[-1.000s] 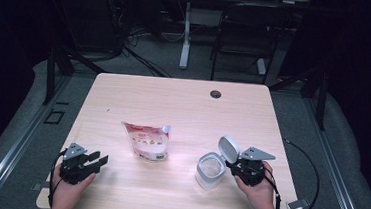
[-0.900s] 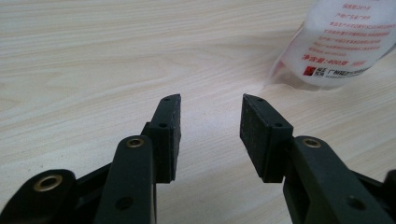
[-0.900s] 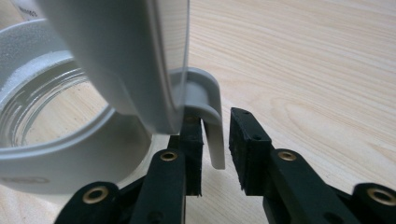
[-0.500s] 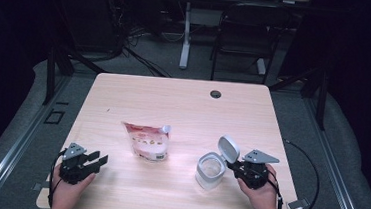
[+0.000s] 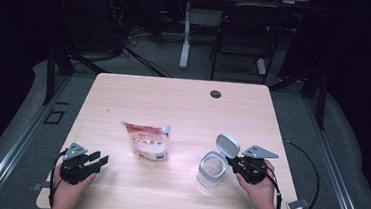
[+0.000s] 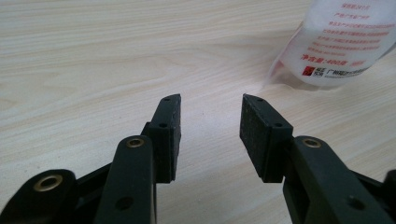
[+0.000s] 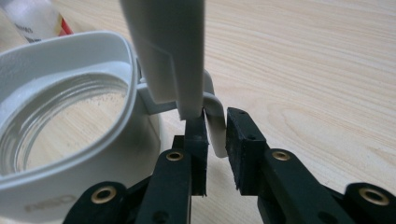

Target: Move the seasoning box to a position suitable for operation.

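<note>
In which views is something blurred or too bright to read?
High view: a bright patch on the table beside the pouch, dark surroundings. Left gripper view: the pouch's print is overexposed. Right gripper view: the jar and its raised lid look soft, very near.

A: What sits between the black jaws of the right hand-held gripper (image 7: 215, 135)?

B: A thin white clasp (image 7: 213, 122), part of the hinge of the glass jar (image 7: 70, 116). The jaws have just been opening a little, and whether they pinch the clasp is hard to tell.

A: And the lid?

B: The white lid (image 7: 170, 49) stands raised above the jaws. The jar's mouth is open, ringed by a white collar.

A: Anything else?

B: A pouch's (image 7: 35, 16) corner at the top left, on the pale wooden bench (image 7: 317, 70).
</note>
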### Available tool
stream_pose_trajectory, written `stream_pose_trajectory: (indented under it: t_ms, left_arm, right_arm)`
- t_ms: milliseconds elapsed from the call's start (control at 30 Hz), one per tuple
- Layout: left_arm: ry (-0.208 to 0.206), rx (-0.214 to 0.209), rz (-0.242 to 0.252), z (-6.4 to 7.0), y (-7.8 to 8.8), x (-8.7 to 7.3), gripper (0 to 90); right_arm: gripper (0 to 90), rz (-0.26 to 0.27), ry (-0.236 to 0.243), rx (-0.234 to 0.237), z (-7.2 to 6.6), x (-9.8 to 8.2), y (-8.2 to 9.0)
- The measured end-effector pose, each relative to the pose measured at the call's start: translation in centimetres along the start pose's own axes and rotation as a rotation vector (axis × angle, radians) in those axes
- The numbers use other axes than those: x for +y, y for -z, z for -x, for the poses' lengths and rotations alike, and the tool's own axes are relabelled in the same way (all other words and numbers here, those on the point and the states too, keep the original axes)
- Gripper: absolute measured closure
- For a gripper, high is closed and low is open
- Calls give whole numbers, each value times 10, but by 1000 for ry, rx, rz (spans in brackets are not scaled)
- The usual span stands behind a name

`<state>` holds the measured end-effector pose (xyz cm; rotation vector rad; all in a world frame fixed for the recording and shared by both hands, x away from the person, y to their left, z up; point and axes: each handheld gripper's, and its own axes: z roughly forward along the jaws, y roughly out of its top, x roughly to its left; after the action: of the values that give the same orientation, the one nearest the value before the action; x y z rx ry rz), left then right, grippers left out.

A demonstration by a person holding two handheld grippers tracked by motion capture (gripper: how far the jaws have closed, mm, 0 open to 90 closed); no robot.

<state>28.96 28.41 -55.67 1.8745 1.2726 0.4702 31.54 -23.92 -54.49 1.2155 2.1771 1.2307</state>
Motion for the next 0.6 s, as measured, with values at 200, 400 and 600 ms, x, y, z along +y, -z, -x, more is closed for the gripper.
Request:
stream_pose_trajectory:
  t_ms: [200, 400, 600]
  left_arm:
    - [-32, -18, -3, 5, 0, 4, 588]
    - [-68, -65, 16, 11, 7, 14, 592]
    - [-88, -138, 38, 20, 12, 33, 580]
  right_arm:
    - [725, 1, 25, -10, -3, -3, 13]
    - [584, -14, 87, -64, -6, -5, 27]
    - [523, 12, 70, -101, -8, -4, 38]
